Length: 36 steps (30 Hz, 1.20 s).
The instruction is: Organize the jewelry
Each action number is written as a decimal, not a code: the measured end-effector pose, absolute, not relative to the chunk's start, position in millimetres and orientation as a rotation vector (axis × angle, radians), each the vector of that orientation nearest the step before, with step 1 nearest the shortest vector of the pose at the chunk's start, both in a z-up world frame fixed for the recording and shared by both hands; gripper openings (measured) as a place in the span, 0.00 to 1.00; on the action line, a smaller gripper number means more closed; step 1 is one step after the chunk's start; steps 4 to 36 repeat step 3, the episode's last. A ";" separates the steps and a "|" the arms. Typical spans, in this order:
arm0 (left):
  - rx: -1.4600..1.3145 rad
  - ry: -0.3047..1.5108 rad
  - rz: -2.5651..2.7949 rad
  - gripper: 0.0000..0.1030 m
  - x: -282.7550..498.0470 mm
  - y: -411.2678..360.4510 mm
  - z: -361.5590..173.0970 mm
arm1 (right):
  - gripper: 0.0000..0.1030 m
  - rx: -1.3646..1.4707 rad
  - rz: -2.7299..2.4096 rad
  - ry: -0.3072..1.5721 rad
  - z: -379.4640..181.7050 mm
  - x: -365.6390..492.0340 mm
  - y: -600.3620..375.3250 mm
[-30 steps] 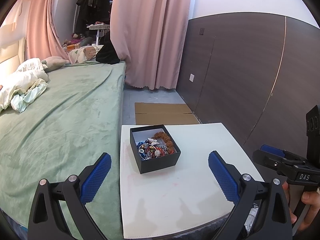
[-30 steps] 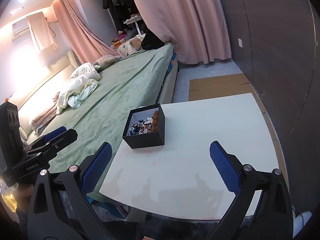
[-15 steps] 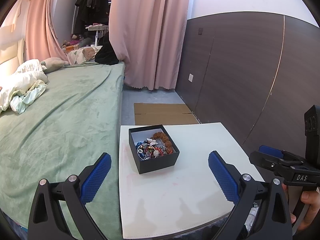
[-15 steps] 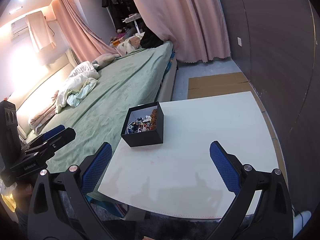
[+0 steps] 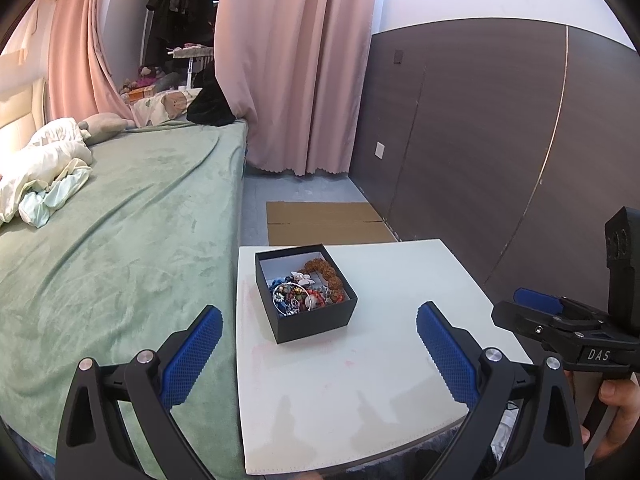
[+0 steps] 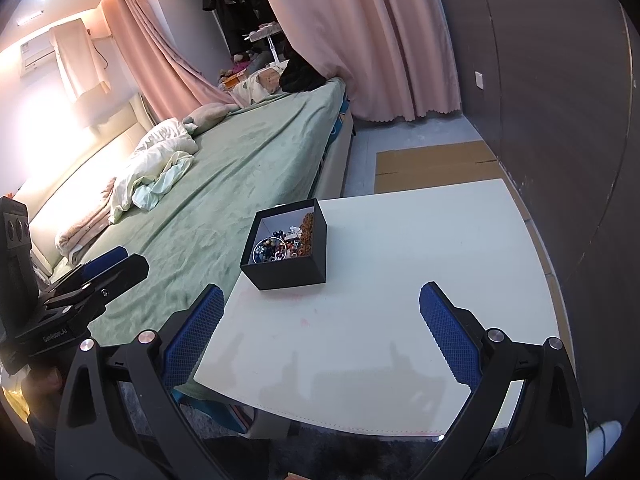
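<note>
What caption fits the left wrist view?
Open left gripper faces the jewelry box on the white table.

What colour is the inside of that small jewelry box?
White inside the black square jewelry box, clearest in the left wrist view.

Black box (image 5: 316, 322) on white table (image 5: 360, 400); green bedspread (image 5: 120, 248), pink curtains (image 5: 296, 60).

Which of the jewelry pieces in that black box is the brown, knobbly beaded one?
The brown bead bracelet, curled along the box's far right side. The other pieces are blue, red, silver or white.
</note>
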<state>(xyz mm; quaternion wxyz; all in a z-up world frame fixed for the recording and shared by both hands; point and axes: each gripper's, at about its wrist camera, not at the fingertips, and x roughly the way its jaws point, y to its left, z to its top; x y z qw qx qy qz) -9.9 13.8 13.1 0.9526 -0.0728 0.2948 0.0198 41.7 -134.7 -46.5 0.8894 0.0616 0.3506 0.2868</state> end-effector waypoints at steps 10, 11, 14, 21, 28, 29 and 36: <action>-0.152 0.599 0.045 0.92 -10.6 14.2 12.2 | 0.95 0.127 0.595 0.729 -47.3 41.2 -134.8; -0.152 0.599 0.045 0.92 -10.6 14.2 12.2 | 0.95 0.127 0.595 0.729 -47.3 41.2 -134.8; -0.152 0.599 0.045 0.92 -10.6 14.2 12.2 | 0.95 0.127 0.595 0.729 -47.3 41.2 -134.8; -0.152 0.599 0.045 0.92 -10.6 14.2 12.2 | 0.95 0.127 0.595 0.729 -47.3 41.2 -134.8; -0.152 0.599 0.045 0.92 -10.6 14.2 12.2 | 0.95 0.127 0.595 0.729 -47.3 41.2 -134.8; -0.152 0.599 0.045 0.92 -10.6 14.2 12.2 | 0.95 0.127 0.595 0.729 -47.3 41.2 -134.8; -0.152 0.599 0.045 0.92 -10.6 14.2 12.2 | 0.95 0.127 0.595 0.729 -47.3 41.2 -134.8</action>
